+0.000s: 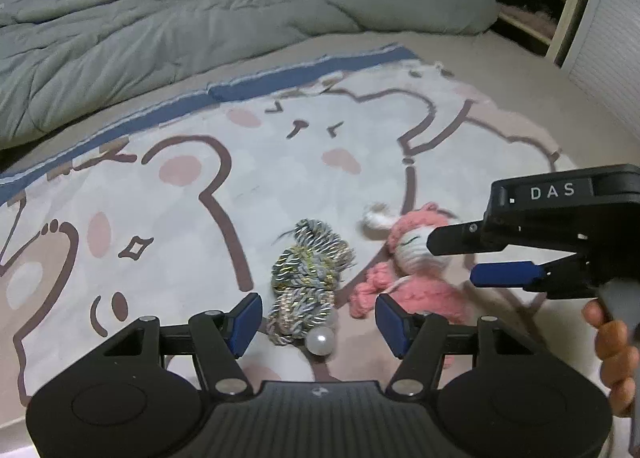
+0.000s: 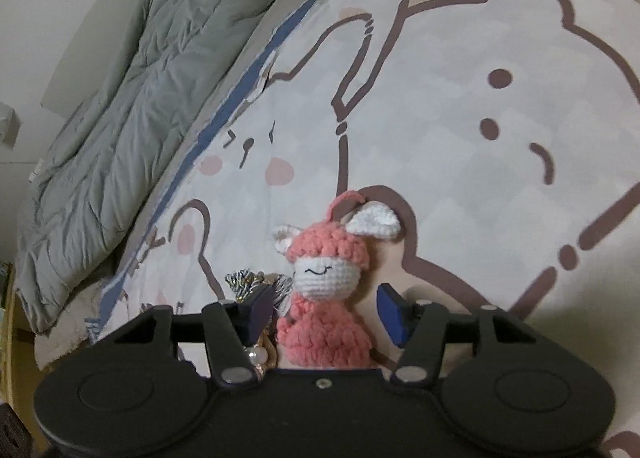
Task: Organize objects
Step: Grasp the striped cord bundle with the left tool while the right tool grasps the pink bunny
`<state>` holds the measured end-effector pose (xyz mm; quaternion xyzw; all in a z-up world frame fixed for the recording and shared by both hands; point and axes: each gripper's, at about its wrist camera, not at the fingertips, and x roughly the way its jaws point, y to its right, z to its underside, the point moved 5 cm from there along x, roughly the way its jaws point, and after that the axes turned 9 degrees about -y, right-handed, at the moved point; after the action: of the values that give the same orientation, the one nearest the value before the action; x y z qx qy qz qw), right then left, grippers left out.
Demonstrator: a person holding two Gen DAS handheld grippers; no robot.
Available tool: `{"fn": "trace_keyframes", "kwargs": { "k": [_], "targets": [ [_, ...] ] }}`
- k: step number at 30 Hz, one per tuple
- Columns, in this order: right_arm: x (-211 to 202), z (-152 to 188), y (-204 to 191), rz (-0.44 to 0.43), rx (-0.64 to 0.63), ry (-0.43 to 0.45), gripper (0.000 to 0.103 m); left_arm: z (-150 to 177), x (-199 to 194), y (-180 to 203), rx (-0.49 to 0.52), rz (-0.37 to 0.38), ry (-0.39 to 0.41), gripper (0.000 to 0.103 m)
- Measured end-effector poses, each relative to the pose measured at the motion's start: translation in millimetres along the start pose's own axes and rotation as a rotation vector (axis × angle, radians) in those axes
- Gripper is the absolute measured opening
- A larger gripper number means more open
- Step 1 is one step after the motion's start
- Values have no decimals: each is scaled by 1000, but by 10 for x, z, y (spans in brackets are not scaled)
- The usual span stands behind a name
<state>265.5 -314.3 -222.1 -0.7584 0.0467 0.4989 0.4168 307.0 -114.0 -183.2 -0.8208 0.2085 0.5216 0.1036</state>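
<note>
Closest to the left camera, the left hand-held gripper (image 1: 318, 320) hangs low over the bed with its blue pads spread wide, holding nothing. Between those pads lies a twisted cord tassel (image 1: 306, 282) of grey, gold and white strands, with a pearl bead (image 1: 320, 341) at its near end. The pads sit on either side of the tassel's near end but do not touch it.

Just to the right of the tassel, touching or nearly touching it, lies a pink crocheted lamb doll (image 1: 404, 278) with a white face and white ears. The right hand-held gripper (image 1: 454, 262) reaches in from the right, the person's fingers (image 1: 614, 354) wrapped on its handle. From its own camera the doll (image 2: 324, 298) fills the gap between the two pads, which stand open on either side of its body; whether the left pad already brushes the yarn I cannot tell. It has not closed on anything.

Both things rest on a cartoon bear blanket (image 1: 180, 218), with a grey-green duvet (image 1: 180, 18) bunched up behind it.

To my eye this is the reaching step: each gripper is lined up on its own item, and neither has taken hold. Next, the right one would need to squeeze the doll's soft body, gently enough not to pinch the blanket beneath, while the left settles lower around the tassel before closing. No container or place to put them shows, so where they should go is unclear.
</note>
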Motion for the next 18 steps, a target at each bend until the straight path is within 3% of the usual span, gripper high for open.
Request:
{"fn": "trace_keyframes", "kwargs": {
  "k": [11,18],
  "targets": [
    [407,-15,-109,49,7,-40,50,-56,331,-113,-13,1,-25,63],
    [467,-8,-104,88,-20,-51,37,-88,508,-61,-29,-33,-46,62]
  ]
}}
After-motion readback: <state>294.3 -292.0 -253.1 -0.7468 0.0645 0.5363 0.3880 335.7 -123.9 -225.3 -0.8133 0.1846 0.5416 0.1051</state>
